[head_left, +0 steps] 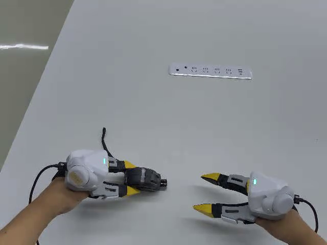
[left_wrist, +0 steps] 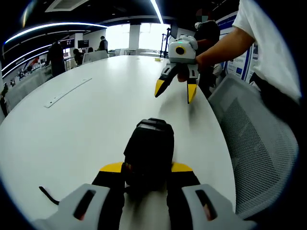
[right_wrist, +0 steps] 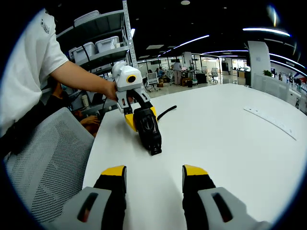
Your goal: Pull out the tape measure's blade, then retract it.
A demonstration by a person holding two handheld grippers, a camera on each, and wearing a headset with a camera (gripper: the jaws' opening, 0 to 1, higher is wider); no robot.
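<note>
While the left gripper (head_left: 132, 178) clamps the black tape measure (head_left: 145, 178) between its yellow-tipped jaws, the right gripper (head_left: 207, 193) hangs with its jaws spread wide and nothing between them. In the head view the tape measure sits at about seven o'clock on the white workbench (head_left: 153, 112), its case sticking out past the jaw tips toward three o'clock, where the right gripper faces it across a bare gap. Both grippers are low over the tabletop, each held by a hand (head_left: 53, 196). A white power strip (head_left: 210, 71) lies well apart from them, toward one o'clock. A thin black strap (head_left: 104, 140) lies on the table at about eleven o'clock from the left gripper.

From the left gripper view, the tape measure (left_wrist: 149, 148) fills the space between the closed-in jaws of the left gripper (left_wrist: 147, 167), and the right gripper (left_wrist: 175, 91) points back from twelve o'clock, tips apart. A grey mesh chair (left_wrist: 254, 143) stands at three o'clock off the table's edge.

From the right gripper view, the right gripper (right_wrist: 154, 171) shows wide-set tips, with the tape measure (right_wrist: 148, 127) at twelve o'clock, near but not touching.
</note>
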